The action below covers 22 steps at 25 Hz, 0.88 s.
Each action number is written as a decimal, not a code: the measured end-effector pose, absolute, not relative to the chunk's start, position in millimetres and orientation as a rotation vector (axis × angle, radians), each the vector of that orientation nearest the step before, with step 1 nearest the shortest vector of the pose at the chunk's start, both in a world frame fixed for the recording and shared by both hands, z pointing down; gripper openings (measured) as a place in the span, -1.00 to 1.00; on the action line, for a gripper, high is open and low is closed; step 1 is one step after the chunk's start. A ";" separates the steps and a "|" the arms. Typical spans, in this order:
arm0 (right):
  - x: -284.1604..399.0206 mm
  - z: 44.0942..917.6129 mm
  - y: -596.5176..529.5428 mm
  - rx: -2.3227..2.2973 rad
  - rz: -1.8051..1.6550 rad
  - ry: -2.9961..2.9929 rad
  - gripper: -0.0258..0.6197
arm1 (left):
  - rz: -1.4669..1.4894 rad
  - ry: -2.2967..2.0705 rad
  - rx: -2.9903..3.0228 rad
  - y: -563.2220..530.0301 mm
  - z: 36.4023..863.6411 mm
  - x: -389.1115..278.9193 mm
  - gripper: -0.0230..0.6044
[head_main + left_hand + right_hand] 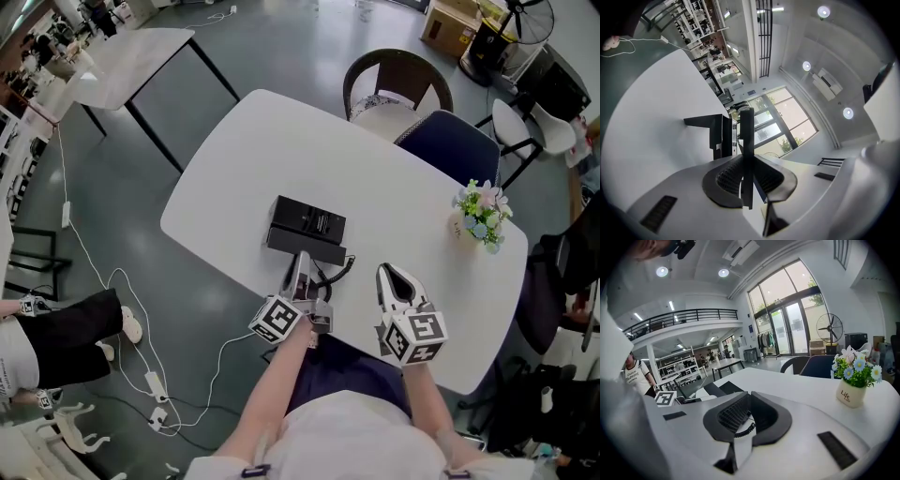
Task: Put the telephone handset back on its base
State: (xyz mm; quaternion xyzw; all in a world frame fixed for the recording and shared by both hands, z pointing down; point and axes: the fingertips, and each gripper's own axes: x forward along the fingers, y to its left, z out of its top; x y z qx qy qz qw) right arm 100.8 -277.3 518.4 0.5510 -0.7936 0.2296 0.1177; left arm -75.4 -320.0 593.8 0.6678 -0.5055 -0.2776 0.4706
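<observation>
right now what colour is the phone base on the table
Black. The phone base shows best in the head view, dark against the white tabletop.

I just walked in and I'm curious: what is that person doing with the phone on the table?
A person has a gripper in each hand. The left gripper is clamped on the black handset, holding it just in front of the base on the white table. It does not look set down on it yet. The right gripper is shut, holds nothing and hovers nearby.

Bright daylight from tall windows (787,310); sharp centres, fisheye-warped, dark edges.
</observation>
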 end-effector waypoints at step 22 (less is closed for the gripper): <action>100.4 531.8 -293.0 1.570 0.713 -2.292 -0.79 | -0.689 -1.254 1.622 -330.8 623.9 -81.1 -0.70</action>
